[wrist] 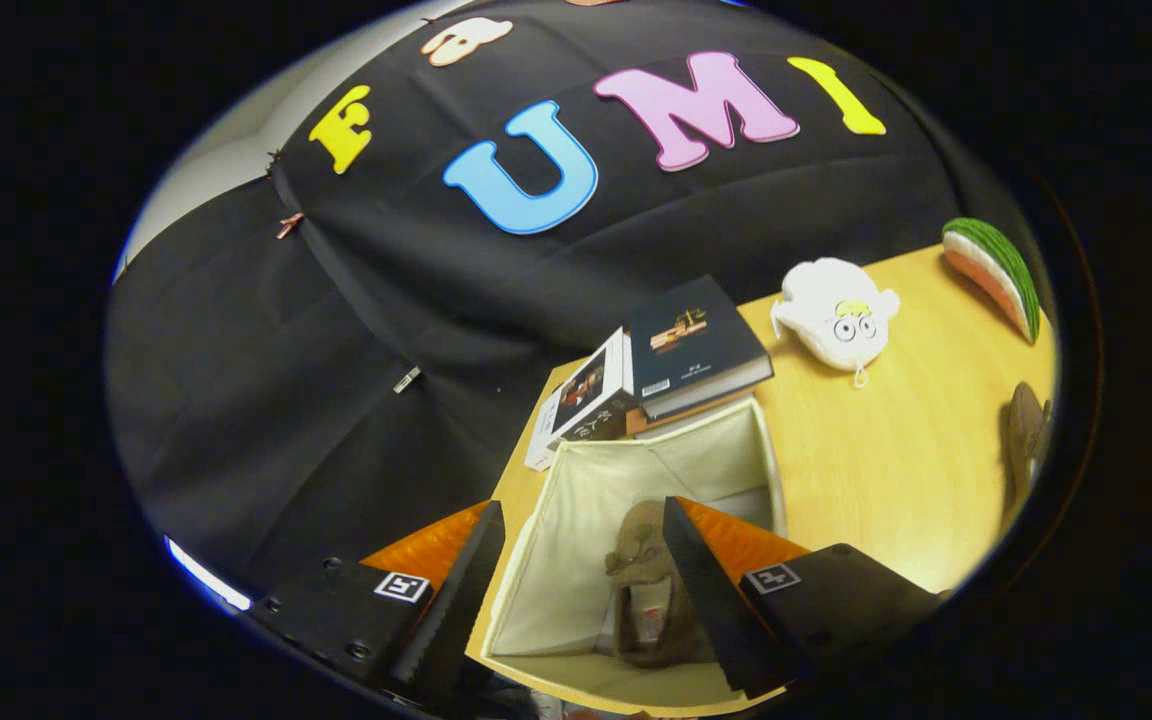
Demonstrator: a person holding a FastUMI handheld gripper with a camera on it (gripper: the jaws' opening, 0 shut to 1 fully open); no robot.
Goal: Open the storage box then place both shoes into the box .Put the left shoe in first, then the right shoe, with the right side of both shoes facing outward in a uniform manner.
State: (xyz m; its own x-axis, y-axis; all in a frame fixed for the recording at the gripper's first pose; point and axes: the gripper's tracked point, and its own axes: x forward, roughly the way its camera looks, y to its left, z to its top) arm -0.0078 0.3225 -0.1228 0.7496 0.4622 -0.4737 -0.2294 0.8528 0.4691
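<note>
One shoe (pixel 644 590) in storage box (pixel 576 500); gripper (pixel 584 560) above, angled down, spread wide, holding nothing

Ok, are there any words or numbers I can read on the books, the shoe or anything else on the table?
Dark book: gold cover print and small white text, too blurred to read.
Book beside it: cover lettering, too blurred to read.
Shoe in the box: insole patch, too small to read.
Hand-held gripper, open above the box: square patterned tags, no words.
</note>
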